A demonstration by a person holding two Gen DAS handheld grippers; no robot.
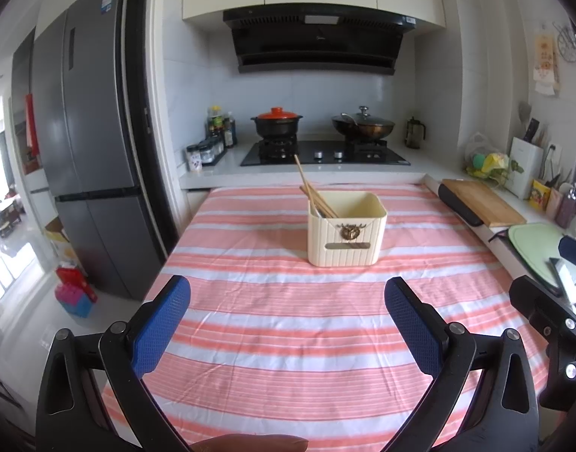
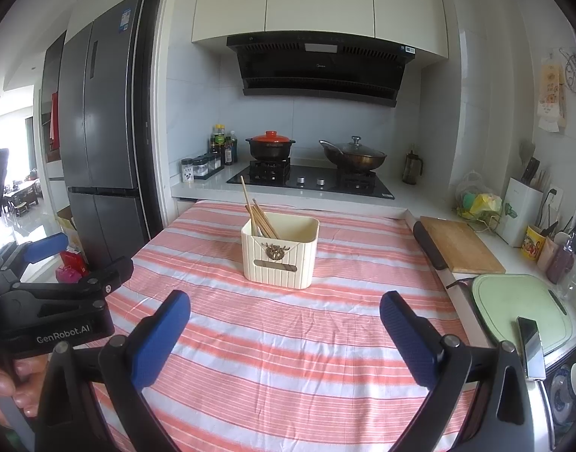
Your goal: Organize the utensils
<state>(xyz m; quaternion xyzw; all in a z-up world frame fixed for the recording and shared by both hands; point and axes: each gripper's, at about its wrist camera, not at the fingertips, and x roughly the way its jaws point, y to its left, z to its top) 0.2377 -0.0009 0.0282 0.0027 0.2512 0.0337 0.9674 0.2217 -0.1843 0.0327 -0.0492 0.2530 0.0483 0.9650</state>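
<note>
Left tongs (image 1: 288, 316): your blue pads are spread wide, holding nothing, low over the striped cloth (image 1: 288, 358).
Right tongs (image 2: 284, 324): yours are wide too, and empty.
Holder (image 1: 346, 231): cream box standing upright mid-bench, well ahead of both tongs.
Chopsticks (image 1: 314, 196): already inside the holder, leaning toward its left back corner.
Bench (image 2: 363, 226): covered by the cloth, stove counter just behind.

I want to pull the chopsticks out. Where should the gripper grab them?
Grab the chopsticks by the bare ends sticking up above the holder. Come from above and the left, since they lean that way in the holder's left corner. The lower parts are hidden inside. Probably either open gripper could do it.
</note>
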